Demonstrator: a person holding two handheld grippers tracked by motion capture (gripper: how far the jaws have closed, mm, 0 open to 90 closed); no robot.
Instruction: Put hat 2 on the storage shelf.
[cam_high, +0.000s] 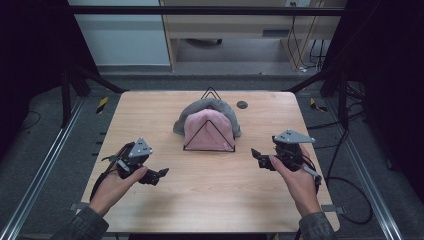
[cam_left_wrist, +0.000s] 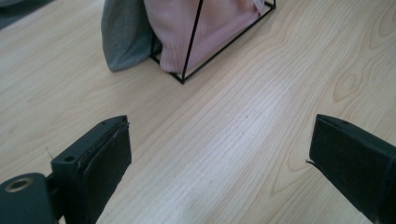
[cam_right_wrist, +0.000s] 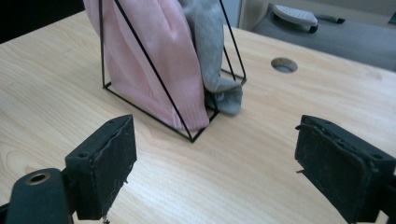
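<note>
A black wire triangular rack (cam_high: 211, 90) stands at the table's back middle. A pink knit cloth (cam_high: 209, 131) hangs in it, and a grey one (cam_high: 207, 106) drapes behind. My left gripper (cam_high: 160, 174) hovers low, front left of the rack, jaws wide apart with nothing between them. My right gripper (cam_high: 257, 156) is front right of the rack, open and empty. The left gripper view has my left gripper (cam_left_wrist: 219, 140) aimed at the rack's corner (cam_left_wrist: 183, 79), the pink cloth (cam_left_wrist: 205, 32) and the grey cloth (cam_left_wrist: 123, 37). My right gripper (cam_right_wrist: 215, 140) faces the pink cloth (cam_right_wrist: 154, 60) and the grey cloth (cam_right_wrist: 210, 51).
The wooden table (cam_high: 210, 200) has a round cable hole (cam_high: 242, 104) at its back right, also visible as a hole (cam_right_wrist: 284, 64) in the right gripper view. Dark frame posts and cables flank the table. Bare wood lies between each gripper and the rack.
</note>
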